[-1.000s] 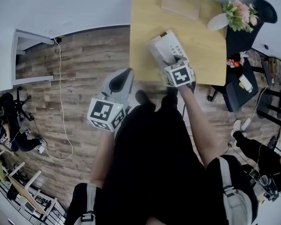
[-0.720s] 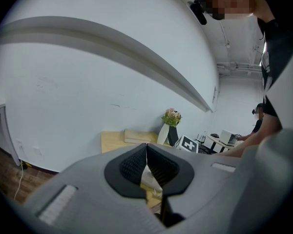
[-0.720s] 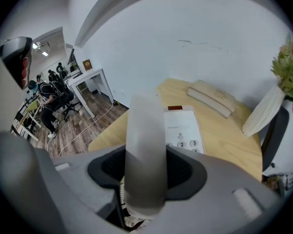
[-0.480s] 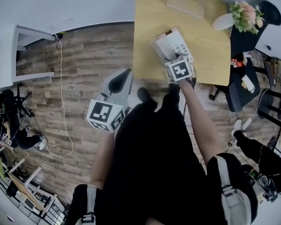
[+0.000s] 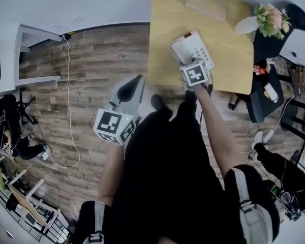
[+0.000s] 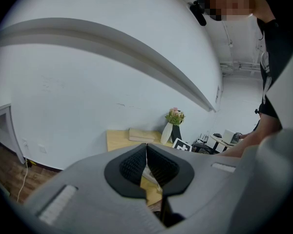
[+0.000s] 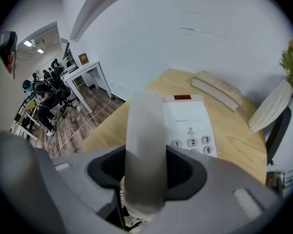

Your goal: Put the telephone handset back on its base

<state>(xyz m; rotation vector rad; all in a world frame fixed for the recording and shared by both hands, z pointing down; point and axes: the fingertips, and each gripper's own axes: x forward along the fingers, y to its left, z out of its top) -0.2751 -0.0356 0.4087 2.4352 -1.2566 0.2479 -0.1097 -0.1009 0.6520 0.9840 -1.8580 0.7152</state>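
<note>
The white telephone base (image 7: 190,126) with its number keys lies on the wooden table (image 5: 162,44). My right gripper (image 7: 146,172) is shut on the pale handset (image 7: 145,145), which stands up lengthwise between the jaws just over the base's left side. From the head view, the right gripper (image 5: 194,73) hangs at the near edge of the base (image 5: 195,44). My left gripper (image 5: 131,88) stays over the wooden floor, left of the table. Its pads (image 6: 134,165) meet with nothing between them.
A flat tan book (image 5: 206,3) lies at the table's far side, and a white vase of flowers (image 5: 267,18) stands at its right corner. A black chair (image 5: 259,100) is right of the table. A cable (image 5: 67,111) trails across the floor.
My right gripper has sunk with the handset and now sits closer over the base. The left gripper has hardly shifted.
</note>
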